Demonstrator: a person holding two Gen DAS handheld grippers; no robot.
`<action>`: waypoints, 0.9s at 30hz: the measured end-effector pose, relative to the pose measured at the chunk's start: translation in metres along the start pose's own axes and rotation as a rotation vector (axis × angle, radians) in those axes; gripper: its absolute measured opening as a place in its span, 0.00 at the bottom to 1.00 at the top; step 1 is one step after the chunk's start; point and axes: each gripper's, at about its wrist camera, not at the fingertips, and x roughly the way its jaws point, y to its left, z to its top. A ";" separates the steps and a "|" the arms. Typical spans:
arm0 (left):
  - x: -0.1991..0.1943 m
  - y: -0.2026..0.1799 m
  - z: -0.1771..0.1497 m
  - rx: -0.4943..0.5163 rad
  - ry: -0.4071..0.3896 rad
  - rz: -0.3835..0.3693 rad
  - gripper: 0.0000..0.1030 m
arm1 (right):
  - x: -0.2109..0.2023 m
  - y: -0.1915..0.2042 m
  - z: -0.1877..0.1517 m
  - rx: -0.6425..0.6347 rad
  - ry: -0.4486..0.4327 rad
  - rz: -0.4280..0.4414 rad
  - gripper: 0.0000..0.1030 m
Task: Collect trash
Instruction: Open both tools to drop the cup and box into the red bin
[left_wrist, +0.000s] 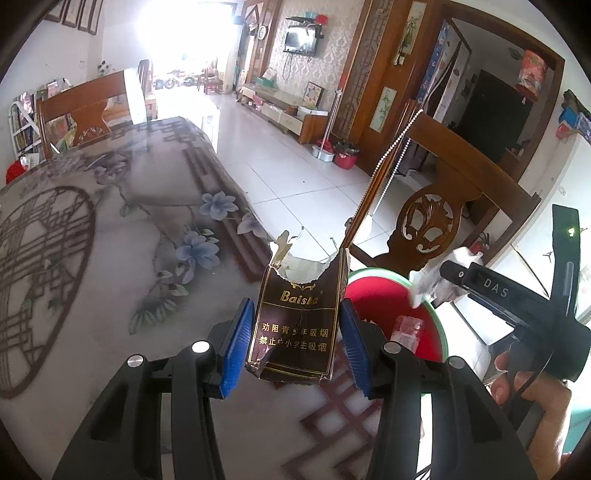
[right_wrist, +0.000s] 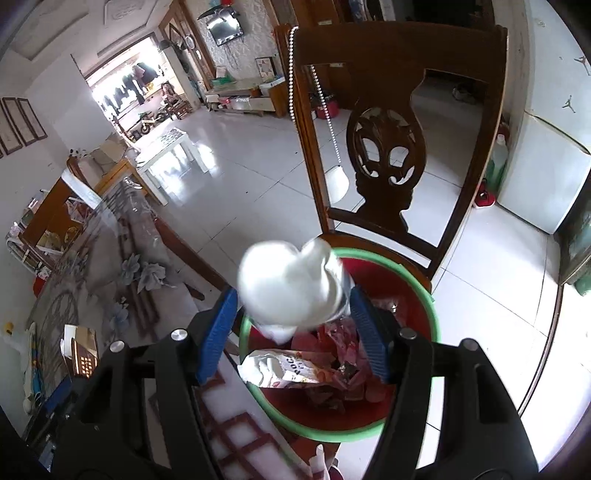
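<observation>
My left gripper (left_wrist: 295, 343) is shut on a torn dark brown cigarette pack (left_wrist: 295, 332) with gold lettering, held over the table edge beside the red bin (left_wrist: 391, 306). My right gripper (right_wrist: 291, 325) holds a crumpled white tissue (right_wrist: 288, 284) between its blue pads, right above the red bin with a green rim (right_wrist: 432, 314). The tissue looks blurred. The bin holds wrappers and paper scraps (right_wrist: 295, 369). In the left wrist view the right gripper (left_wrist: 443, 280) shows with the tissue (left_wrist: 428, 284) over the bin.
The table (left_wrist: 110, 221) has a flowered plastic cover. A carved wooden chair (right_wrist: 388, 147) stands behind the bin, a bead string hanging on it. Another chair (left_wrist: 85, 110) stands at the table's far end. White tiled floor (left_wrist: 280, 166) lies beyond.
</observation>
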 end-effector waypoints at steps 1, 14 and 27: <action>0.002 -0.001 0.000 -0.001 0.007 -0.006 0.44 | -0.001 -0.001 0.000 0.004 -0.007 -0.008 0.74; 0.045 -0.035 -0.008 0.064 0.102 -0.065 0.44 | -0.047 -0.006 0.004 0.056 -0.307 -0.101 0.95; 0.070 -0.057 -0.004 0.114 0.136 -0.101 0.44 | -0.060 -0.007 0.008 0.103 -0.408 -0.083 0.95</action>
